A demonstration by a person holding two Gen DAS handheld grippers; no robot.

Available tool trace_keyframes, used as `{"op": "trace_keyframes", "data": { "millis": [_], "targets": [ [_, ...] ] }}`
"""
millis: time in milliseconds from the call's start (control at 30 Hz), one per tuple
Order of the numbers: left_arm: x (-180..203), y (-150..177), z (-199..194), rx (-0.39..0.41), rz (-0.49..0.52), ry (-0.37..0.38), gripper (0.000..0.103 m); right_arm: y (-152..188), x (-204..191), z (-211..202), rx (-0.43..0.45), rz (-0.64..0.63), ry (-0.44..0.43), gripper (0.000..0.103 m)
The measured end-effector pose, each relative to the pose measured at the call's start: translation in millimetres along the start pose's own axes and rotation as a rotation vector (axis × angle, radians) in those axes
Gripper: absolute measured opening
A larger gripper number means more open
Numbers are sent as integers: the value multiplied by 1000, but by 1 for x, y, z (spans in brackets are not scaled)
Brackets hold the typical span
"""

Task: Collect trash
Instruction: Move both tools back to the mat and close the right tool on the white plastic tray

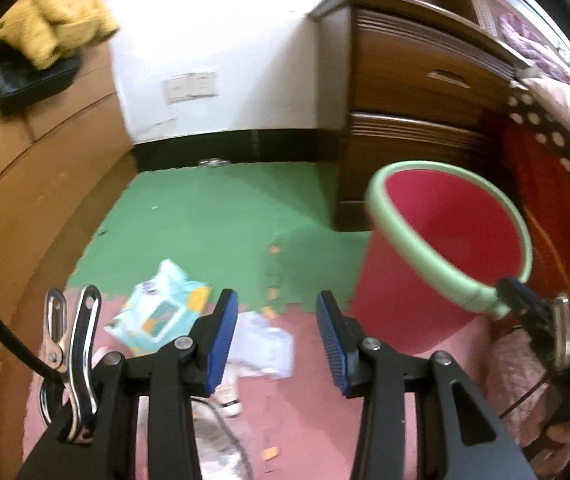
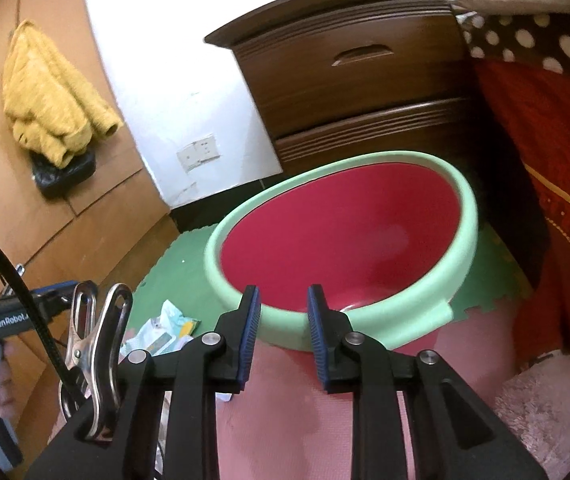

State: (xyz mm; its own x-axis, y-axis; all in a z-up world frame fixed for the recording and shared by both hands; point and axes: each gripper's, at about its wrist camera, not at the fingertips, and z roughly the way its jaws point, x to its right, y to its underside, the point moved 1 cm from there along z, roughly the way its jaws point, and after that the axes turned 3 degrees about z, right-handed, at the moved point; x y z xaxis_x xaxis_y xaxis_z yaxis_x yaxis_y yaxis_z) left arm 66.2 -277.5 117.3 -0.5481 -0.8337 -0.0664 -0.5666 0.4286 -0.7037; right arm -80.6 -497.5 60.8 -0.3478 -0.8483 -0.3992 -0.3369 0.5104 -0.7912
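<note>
While right gripper (image 2: 283,334) clamps the red bin's (image 1: 441,256) green rim, tilted off the floor, left gripper (image 1: 277,342) hangs w/ jaws apart above wipes pack (image 1: 157,312) & crumpled paper (image 1: 267,344) on mat.

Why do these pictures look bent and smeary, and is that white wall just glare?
Left wrist view: the fisheye lens curves the dresser, motion blur smears the red bin and the wipes packet, and the wall is blown out white. Right wrist view: sharper, though the bin's green rim still bulges.
</note>
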Motion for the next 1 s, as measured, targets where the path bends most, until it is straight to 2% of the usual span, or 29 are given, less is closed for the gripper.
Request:
{"op": "trace_keyframes", "data": {
  "millis": [167,433,733,1000],
  "targets": [
    [-33,21,8,-39,-54,-43,43,8,-17,3,-6,-51,-16,25],
    [-61,50,36,-101,-97,-92,43,24,-41,13,-36,-139,-32,25],
    [-91,78,73,-202,-197,-70,43,38,-64,33,-94,-211,-50,25],
    [-112,86,56,-178,-252,-47,43,65,-89,52,-160,-302,-60,25]
  ]
}}
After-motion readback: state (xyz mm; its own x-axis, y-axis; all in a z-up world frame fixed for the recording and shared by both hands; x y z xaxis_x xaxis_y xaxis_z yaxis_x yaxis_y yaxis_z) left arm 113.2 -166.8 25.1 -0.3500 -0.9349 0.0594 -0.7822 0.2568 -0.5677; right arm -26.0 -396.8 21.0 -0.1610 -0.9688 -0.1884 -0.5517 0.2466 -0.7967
